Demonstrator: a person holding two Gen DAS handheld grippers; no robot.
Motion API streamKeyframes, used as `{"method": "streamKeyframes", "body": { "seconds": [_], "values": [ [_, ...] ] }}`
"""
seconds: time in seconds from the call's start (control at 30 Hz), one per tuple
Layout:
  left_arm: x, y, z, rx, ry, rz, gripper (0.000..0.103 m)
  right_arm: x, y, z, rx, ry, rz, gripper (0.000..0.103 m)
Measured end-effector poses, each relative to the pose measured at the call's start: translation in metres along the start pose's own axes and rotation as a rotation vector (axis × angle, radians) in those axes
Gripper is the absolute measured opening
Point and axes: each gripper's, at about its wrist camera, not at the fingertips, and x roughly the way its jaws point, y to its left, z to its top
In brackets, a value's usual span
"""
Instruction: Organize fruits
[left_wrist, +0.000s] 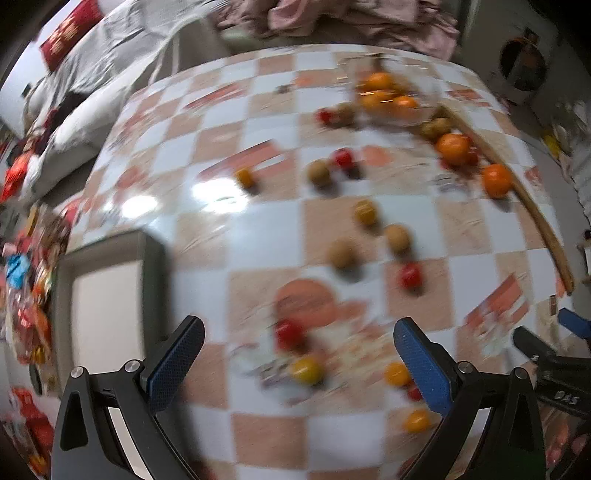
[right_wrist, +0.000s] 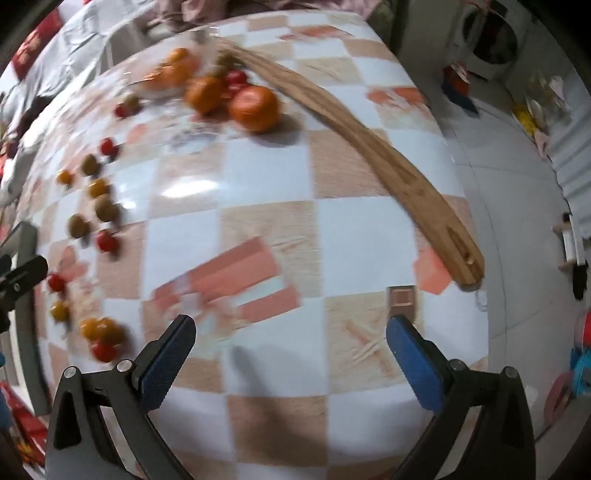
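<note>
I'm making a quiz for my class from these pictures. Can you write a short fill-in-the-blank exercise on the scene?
1. The left gripper and right gripper both have jaws that are ____.
2. The tablecloth has a ____ pattern.
3. The long stick lying on the table is made of ____.
4. The grey tray holds ____ fruit.

Missing words: open; checkered; wood; no

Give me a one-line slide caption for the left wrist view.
Open left gripper hovers over small fruits scattered on the checkered table, gray tray at left.

Right hand-held gripper open over checkered table; oranges far, small fruits left.
</note>
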Motion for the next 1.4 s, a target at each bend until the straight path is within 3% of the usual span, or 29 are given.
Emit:
{"method": "streamKeyframes", "body": {
  "seconds": [0.23, 0.8, 1.4],
  "values": [
    [0.003, 0.037, -0.001, -0.006, 0.011, -0.011, 0.103, -0.015, 0.042, 0.01, 0.052, -0.013, 0.093, 0.103],
    [0.007, 0.072, 0.019, 0.009, 0.018, -0.09, 0.103, -0.037, 0.089, 0.03, 0.053, 0.005, 0.04, 0.103],
    [0.024, 0.084, 0.045, 0.006, 0.013, -0.075, 0.103, -0.021, 0.107, 0.039, 0.04, 0.032, 0.045, 0.103]
  ]
}}
